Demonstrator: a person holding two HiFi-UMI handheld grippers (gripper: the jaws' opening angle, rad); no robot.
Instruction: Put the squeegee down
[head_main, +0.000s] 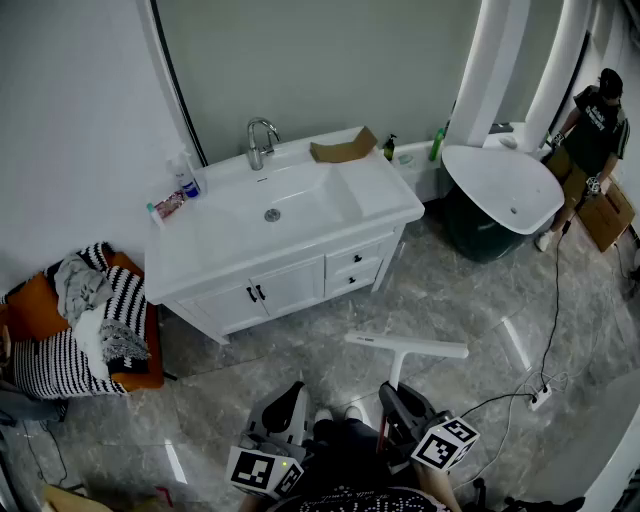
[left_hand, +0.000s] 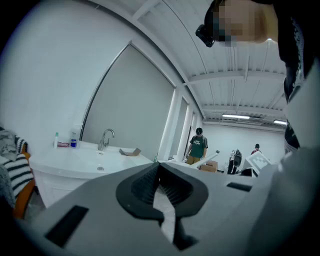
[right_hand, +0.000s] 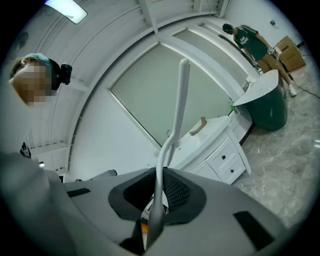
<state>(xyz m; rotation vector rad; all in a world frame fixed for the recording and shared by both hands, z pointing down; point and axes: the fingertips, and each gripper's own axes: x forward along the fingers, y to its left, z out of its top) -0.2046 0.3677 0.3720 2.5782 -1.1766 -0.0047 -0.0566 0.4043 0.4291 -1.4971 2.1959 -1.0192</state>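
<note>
The squeegee (head_main: 405, 346) is white and T-shaped, its blade lying level over the marble floor in front of the vanity. My right gripper (head_main: 402, 402) is shut on its handle from below. In the right gripper view the handle (right_hand: 177, 115) rises straight out of the closed jaws of the right gripper (right_hand: 161, 172) towards the mirror. My left gripper (head_main: 290, 398) hangs to the left of it, apart from the squeegee. In the left gripper view the left gripper (left_hand: 159, 167) is shut with nothing held.
A white vanity (head_main: 375, 200) with a sink, a faucet (head_main: 260, 140), bottles (head_main: 183, 178) and a cardboard piece (head_main: 343, 150) stands ahead. An orange chair (head_main: 150, 372) with striped clothes is at left. A round basin (head_main: 505, 185), a person (head_main: 595, 120) and a floor power strip (head_main: 541, 396) are at right.
</note>
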